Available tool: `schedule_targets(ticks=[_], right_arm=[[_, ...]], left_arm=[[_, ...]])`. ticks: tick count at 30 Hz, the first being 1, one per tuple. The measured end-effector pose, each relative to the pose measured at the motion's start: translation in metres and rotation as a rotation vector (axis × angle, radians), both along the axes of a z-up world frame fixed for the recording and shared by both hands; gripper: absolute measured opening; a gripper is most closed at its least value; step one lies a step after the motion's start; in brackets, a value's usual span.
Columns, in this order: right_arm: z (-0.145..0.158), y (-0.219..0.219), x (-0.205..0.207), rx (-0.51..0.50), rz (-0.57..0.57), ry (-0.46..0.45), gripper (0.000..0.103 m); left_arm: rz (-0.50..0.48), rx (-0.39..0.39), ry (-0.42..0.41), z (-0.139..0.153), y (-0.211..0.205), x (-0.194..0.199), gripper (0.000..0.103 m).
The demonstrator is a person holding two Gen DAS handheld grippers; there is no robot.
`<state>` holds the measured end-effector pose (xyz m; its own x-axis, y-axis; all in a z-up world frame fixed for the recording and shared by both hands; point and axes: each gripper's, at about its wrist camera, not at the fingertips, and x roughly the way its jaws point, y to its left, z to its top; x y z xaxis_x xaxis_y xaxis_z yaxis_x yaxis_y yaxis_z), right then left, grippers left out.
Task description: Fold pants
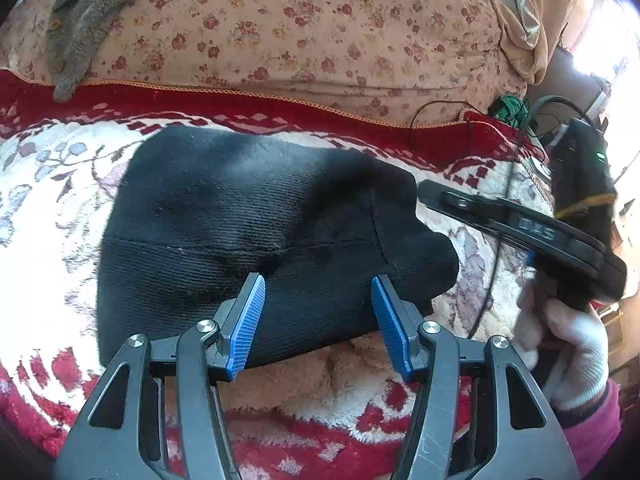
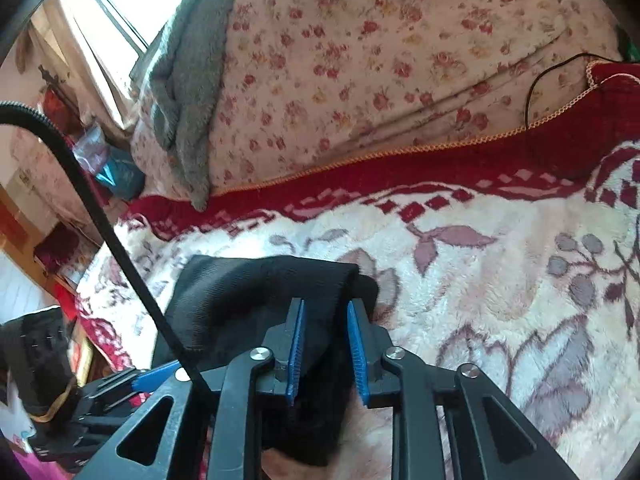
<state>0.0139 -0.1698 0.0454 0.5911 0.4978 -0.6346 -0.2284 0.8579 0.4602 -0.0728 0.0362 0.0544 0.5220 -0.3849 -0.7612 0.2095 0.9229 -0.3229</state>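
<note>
On blanket (image 1: pixel 48 208): folded black pants (image 1: pixel 248 232); left fingers (image 1: pixel 256 312) spread, right fingers (image 2: pixel 297 344) parted, gripping nothing.

L hand-held gripper (image 1: pixel 318 282) jaws spread wide, R hand-held gripper (image 2: pixel 324 308) jaws partly apart, both angled down

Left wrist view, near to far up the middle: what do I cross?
Left gripper → folded black pants → red-and-cream fleece blanket → floral quilt.
</note>
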Motion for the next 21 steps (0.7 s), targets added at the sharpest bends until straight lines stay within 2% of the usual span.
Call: schedule_targets(ticks=[2, 8, 12, 14, 18, 21], right_arm=[[0.008, 0.002, -0.008, 0.01, 0.0, -0.025, 0.043], [0.02, 0.017, -0.023, 0.032, 0.023, -0.063, 0.045], [0.018, 0.02, -0.023, 0.025, 0.032, -0.051, 0.059], [0.011, 0.017, -0.021, 0.036, 0.036, -0.023, 0.068], [-0.009, 0.005, -0.013, 0.07, 0.019, 0.05, 0.071], [-0.029, -0.002, -0.004, 0.134, 0.025, 0.116, 0.072]], left_arm=[[0.015, 0.013, -0.021, 0.008, 0.005, -0.001, 0.055], [0.068, 0.061, -0.091, 0.029, 0.026, -0.001, 0.055], [0.098, 0.085, -0.106, 0.031, 0.046, 0.001, 0.055], [0.113, 0.07, -0.095, 0.029, 0.059, 0.004, 0.055], [0.134, -0.008, -0.014, 0.011, 0.091, 0.021, 0.056], [0.17, -0.054, 0.035, -0.006, 0.111, 0.032, 0.055]])
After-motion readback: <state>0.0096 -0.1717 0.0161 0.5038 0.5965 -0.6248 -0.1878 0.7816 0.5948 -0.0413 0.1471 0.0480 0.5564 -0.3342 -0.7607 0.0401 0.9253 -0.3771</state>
